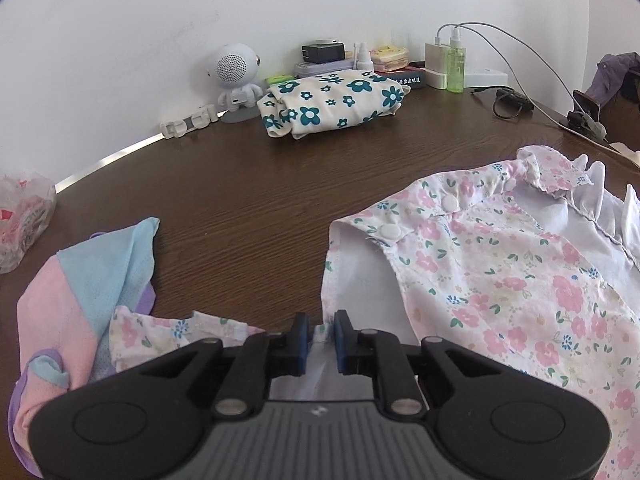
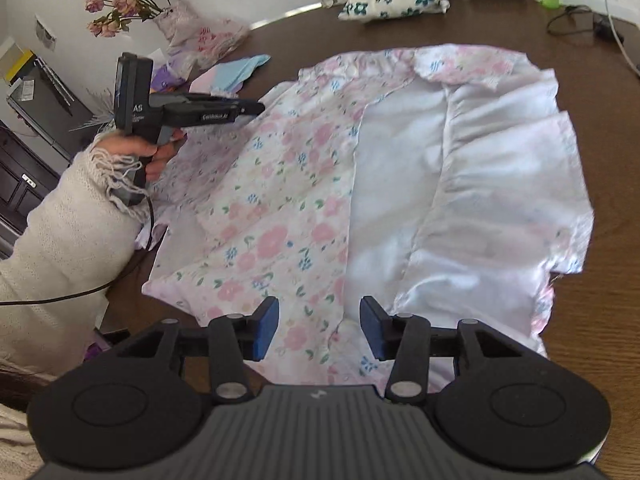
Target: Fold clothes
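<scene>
Dark wood-grain tabletop (image 1: 248, 200) fills both views, backed by a plain white wall. Spread across it is the task's thing, a thin pink-floral garment (image 2: 280, 216), partly opened so that its plain white lining (image 2: 480, 184) is shown. Snap buttons (image 1: 390, 232) and a ruffled collar (image 1: 560, 176) are seen in the left wrist view.

The left gripper (image 1: 321, 340) is held with its fingers nearly pressed together, and a small gathered bit of the floral hem is pinched between the blue pads (image 1: 340, 332). From these fingers the garment runs away to the right and forward. The right gripper (image 2: 319, 328) is held with its fingers spread over the near hem, cloth lying beneath the gap but not gripped. The near hem is thus the edge on which the coming fold is judged to turn, and a matching grasp by the right fingers appears to be needed first.

The cloth appears light, limp and easily creased. Other things are left aside: a folded teal-flowered cloth (image 1: 332, 104) near the wall, a pastel mesh garment (image 1: 88, 280) at left, a white robot-shaped speaker (image 1: 236, 76), a green bottle (image 1: 456, 68). A knitted sleeve (image 2: 64, 232) is seen on the left arm.
</scene>
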The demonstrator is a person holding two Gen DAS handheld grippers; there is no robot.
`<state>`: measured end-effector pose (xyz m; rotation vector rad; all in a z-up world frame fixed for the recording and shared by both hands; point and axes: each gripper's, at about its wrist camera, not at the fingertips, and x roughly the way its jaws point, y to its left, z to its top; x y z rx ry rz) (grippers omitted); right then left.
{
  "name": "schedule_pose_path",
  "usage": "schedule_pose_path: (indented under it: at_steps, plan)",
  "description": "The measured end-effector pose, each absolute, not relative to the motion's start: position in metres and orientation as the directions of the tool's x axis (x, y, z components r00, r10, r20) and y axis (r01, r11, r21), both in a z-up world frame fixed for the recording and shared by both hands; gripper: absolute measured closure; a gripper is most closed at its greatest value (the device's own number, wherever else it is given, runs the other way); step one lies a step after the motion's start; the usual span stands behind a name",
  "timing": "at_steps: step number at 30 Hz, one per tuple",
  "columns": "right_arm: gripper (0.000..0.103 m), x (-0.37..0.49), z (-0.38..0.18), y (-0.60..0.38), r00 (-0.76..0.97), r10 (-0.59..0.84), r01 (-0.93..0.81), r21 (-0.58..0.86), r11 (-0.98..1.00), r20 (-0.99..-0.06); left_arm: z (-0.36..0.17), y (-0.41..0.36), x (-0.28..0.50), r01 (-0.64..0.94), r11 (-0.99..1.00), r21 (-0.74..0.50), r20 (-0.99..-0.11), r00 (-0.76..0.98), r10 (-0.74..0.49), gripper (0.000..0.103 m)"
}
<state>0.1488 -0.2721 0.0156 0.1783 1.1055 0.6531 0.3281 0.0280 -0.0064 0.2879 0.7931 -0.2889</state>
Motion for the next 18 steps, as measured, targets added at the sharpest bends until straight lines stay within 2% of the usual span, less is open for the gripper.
schedule_pose_path:
  at_steps: [2, 3, 4, 10, 14, 16, 18]
  plan:
    - [0.065, 0.150, 0.008, -0.270, 0.236, 0.588, -0.405, 0.471, 0.784, -0.774, -0.007, 0.027, 0.328, 0.357, 0.922, 0.150, -0.730, 0.669, -0.141, 0.091]
    - [0.086, 0.149, 0.008, -0.268, 0.217, 0.590, -0.426, 0.468, 0.774, -0.778, -0.007, 0.027, 0.328, 0.356, 0.922, 0.150, -0.730, 0.669, -0.139, 0.091]
    - [0.098, 0.146, 0.009, -0.266, 0.200, 0.580, -0.455, 0.449, 0.769, -0.790, -0.007, 0.027, 0.328, 0.353, 0.924, 0.148, -0.731, 0.668, -0.138, 0.091]
    - [0.098, 0.121, 0.029, -0.250, 0.146, 0.568, -0.643, 0.358, 0.677, -0.810, -0.007, 0.022, 0.327, 0.334, 0.928, 0.165, -0.730, 0.674, -0.113, 0.091]
    - [0.096, 0.117, 0.026, -0.245, 0.158, 0.499, -0.651, 0.290, 0.701, -0.852, -0.007, 0.020, 0.327, 0.330, 0.926, 0.181, -0.725, 0.681, -0.101, 0.090]
    - [0.089, 0.119, 0.025, -0.250, 0.171, 0.510, -0.616, 0.313, 0.723, -0.843, -0.007, 0.021, 0.326, 0.334, 0.925, 0.182, -0.720, 0.686, -0.107, 0.090]
    - [0.081, 0.121, 0.029, -0.259, 0.203, 0.541, -0.576, 0.347, 0.740, -0.816, -0.006, 0.025, 0.323, 0.334, 0.927, 0.170, -0.714, 0.690, -0.117, 0.086]
